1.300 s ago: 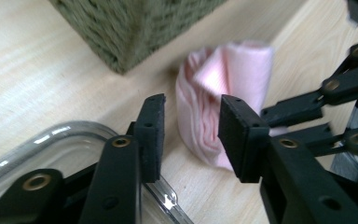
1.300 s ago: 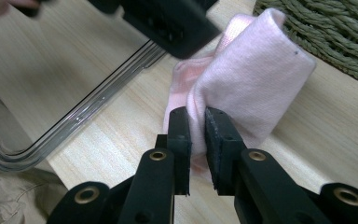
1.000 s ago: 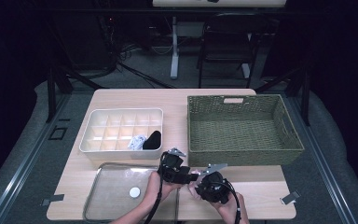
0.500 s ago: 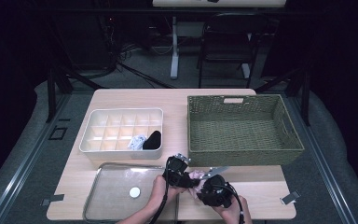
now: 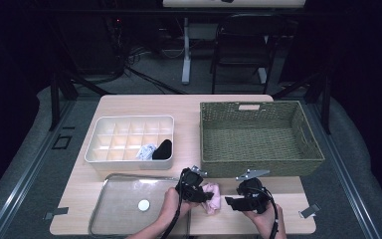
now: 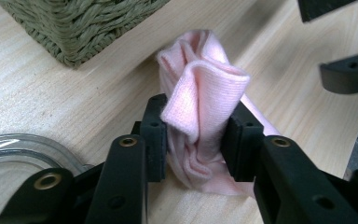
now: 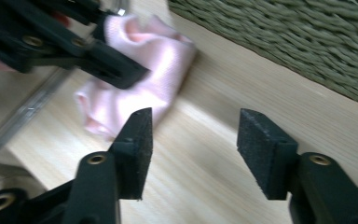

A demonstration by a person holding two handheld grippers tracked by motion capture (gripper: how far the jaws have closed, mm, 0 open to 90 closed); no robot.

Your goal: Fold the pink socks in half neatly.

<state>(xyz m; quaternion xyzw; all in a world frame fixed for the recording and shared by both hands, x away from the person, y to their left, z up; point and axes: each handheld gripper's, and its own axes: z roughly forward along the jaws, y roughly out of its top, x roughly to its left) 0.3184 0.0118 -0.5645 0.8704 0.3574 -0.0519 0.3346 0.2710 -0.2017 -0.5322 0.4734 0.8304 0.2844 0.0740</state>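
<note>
At the table's near edge, the left gripper [image 6: 196, 140] pinches a bunched pink cloth [image 6: 200, 107] between its jaws, the fabric standing up out of the grip and trailing onto the wood. The cloth [image 5: 210, 195] lies just in front of the woven basket [image 5: 258, 132], between the clear tray [image 5: 129, 204] and the right gripper [image 5: 231, 203]. That gripper, jaws wide apart and empty, points toward nine o'clock in the high view, with the cloth just off its tips. The cloth's long axis runs roughly twelve to six, so the right gripper would likely meet it broadside.
</note>
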